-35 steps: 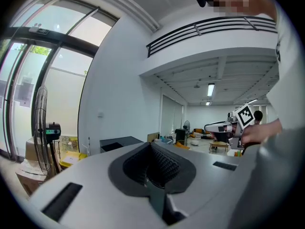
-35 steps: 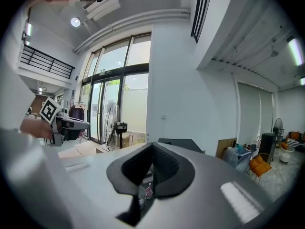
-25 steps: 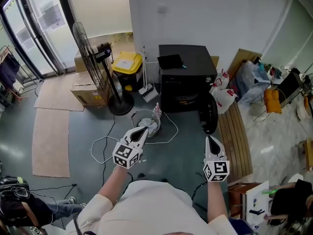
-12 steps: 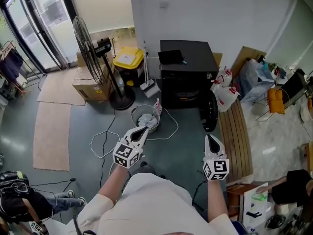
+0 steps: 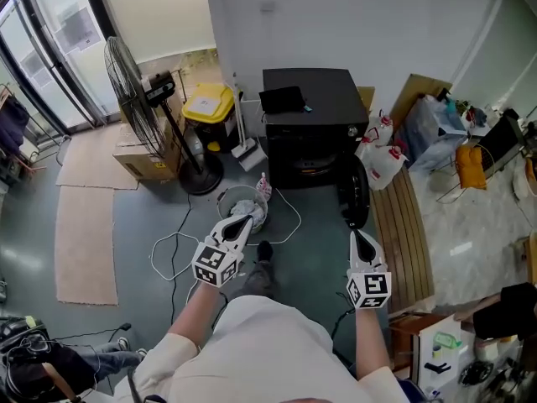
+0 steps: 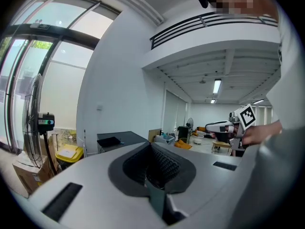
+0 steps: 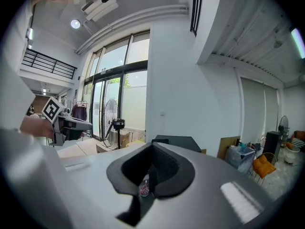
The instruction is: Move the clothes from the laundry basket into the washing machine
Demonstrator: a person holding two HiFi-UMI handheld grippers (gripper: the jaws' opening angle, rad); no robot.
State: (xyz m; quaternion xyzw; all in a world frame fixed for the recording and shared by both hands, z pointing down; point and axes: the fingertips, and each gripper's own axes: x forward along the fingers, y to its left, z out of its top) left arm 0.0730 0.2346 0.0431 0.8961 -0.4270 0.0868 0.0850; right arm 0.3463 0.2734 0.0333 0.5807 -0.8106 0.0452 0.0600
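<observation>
Head view: the person has stepped forward, and a shoe [image 5: 264,253] now shows between the arms. The round laundry basket [image 5: 225,198] of pale clothes [image 5: 250,211] sits on the floor just past the left gripper [image 5: 244,223], near the black washing machine [image 5: 306,107], whose door [image 5: 354,193] hangs open. Left gripper view: jaws pressed together, holding nothing. Right gripper view: the right gripper [image 7: 147,178] is likewise closed and empty. This looks like the approach, with no garment lifted yet.
</observation>
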